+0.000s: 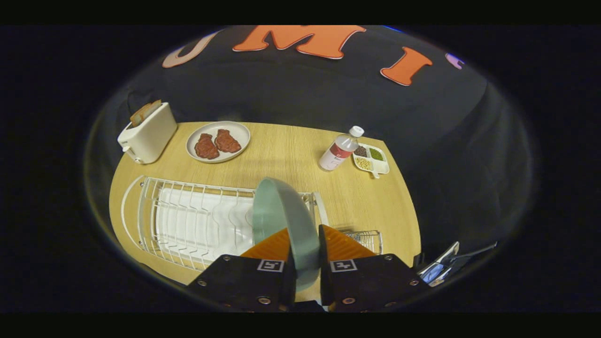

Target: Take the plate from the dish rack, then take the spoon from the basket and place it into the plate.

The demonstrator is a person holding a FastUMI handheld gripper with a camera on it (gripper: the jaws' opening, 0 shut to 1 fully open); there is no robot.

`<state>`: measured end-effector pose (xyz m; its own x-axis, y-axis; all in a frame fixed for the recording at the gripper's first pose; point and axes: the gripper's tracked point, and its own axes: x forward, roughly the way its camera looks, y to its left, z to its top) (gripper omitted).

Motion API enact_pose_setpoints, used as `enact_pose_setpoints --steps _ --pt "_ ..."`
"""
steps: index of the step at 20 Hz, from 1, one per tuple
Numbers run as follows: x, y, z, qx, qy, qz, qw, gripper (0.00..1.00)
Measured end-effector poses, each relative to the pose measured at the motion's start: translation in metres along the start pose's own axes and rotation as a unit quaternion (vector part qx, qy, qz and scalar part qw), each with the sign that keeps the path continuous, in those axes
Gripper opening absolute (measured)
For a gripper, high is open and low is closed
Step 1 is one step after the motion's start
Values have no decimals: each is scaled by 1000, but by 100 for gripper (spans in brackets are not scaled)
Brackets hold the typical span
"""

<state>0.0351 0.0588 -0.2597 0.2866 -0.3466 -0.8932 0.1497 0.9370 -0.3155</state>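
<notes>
A pale green plate (pixel 281 211) stands on edge between my fingers, lifted above the white wire dish rack (pixel 188 220). My gripper (pixel 307 249) is shut on the plate's rim, one finger on each face. Just right of the fingers, a small wire basket (pixel 368 238) peeks out past the rack's end; I cannot make out the spoon in it. The rack's slots below the plate hold nothing.
On the wooden table (pixel 281 150) beyond the rack stand a white toaster (pixel 148 134) with toast, a plate with two pieces of meat (pixel 218 142), a water bottle (pixel 339 149) and a small divided dish (pixel 372 158) of seasonings.
</notes>
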Motion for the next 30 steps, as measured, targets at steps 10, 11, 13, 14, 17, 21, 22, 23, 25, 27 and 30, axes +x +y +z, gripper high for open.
enact_pose_setpoints --steps 10,11,13,14,17,21,22,23,25,27,30 --pt "-41 -39 -42 121 11 92 988 21" --pt "-44 -42 -49 132 12 106 985 21" --pt "-50 -49 -66 151 19 130 980 21" --pt "-53 -51 -74 160 21 144 976 21" --pt "-58 -60 -101 181 33 177 967 21" --pt "-59 -77 -135 191 30 208 959 21" --pt "-58 -78 -144 196 31 219 955 21" --pt "-58 -81 -155 204 34 230 951 21" --pt "-52 -81 -170 222 37 255 940 21" --pt "-45 -80 -191 235 43 282 929 21" --pt "-33 -74 -222 251 62 315 913 20"
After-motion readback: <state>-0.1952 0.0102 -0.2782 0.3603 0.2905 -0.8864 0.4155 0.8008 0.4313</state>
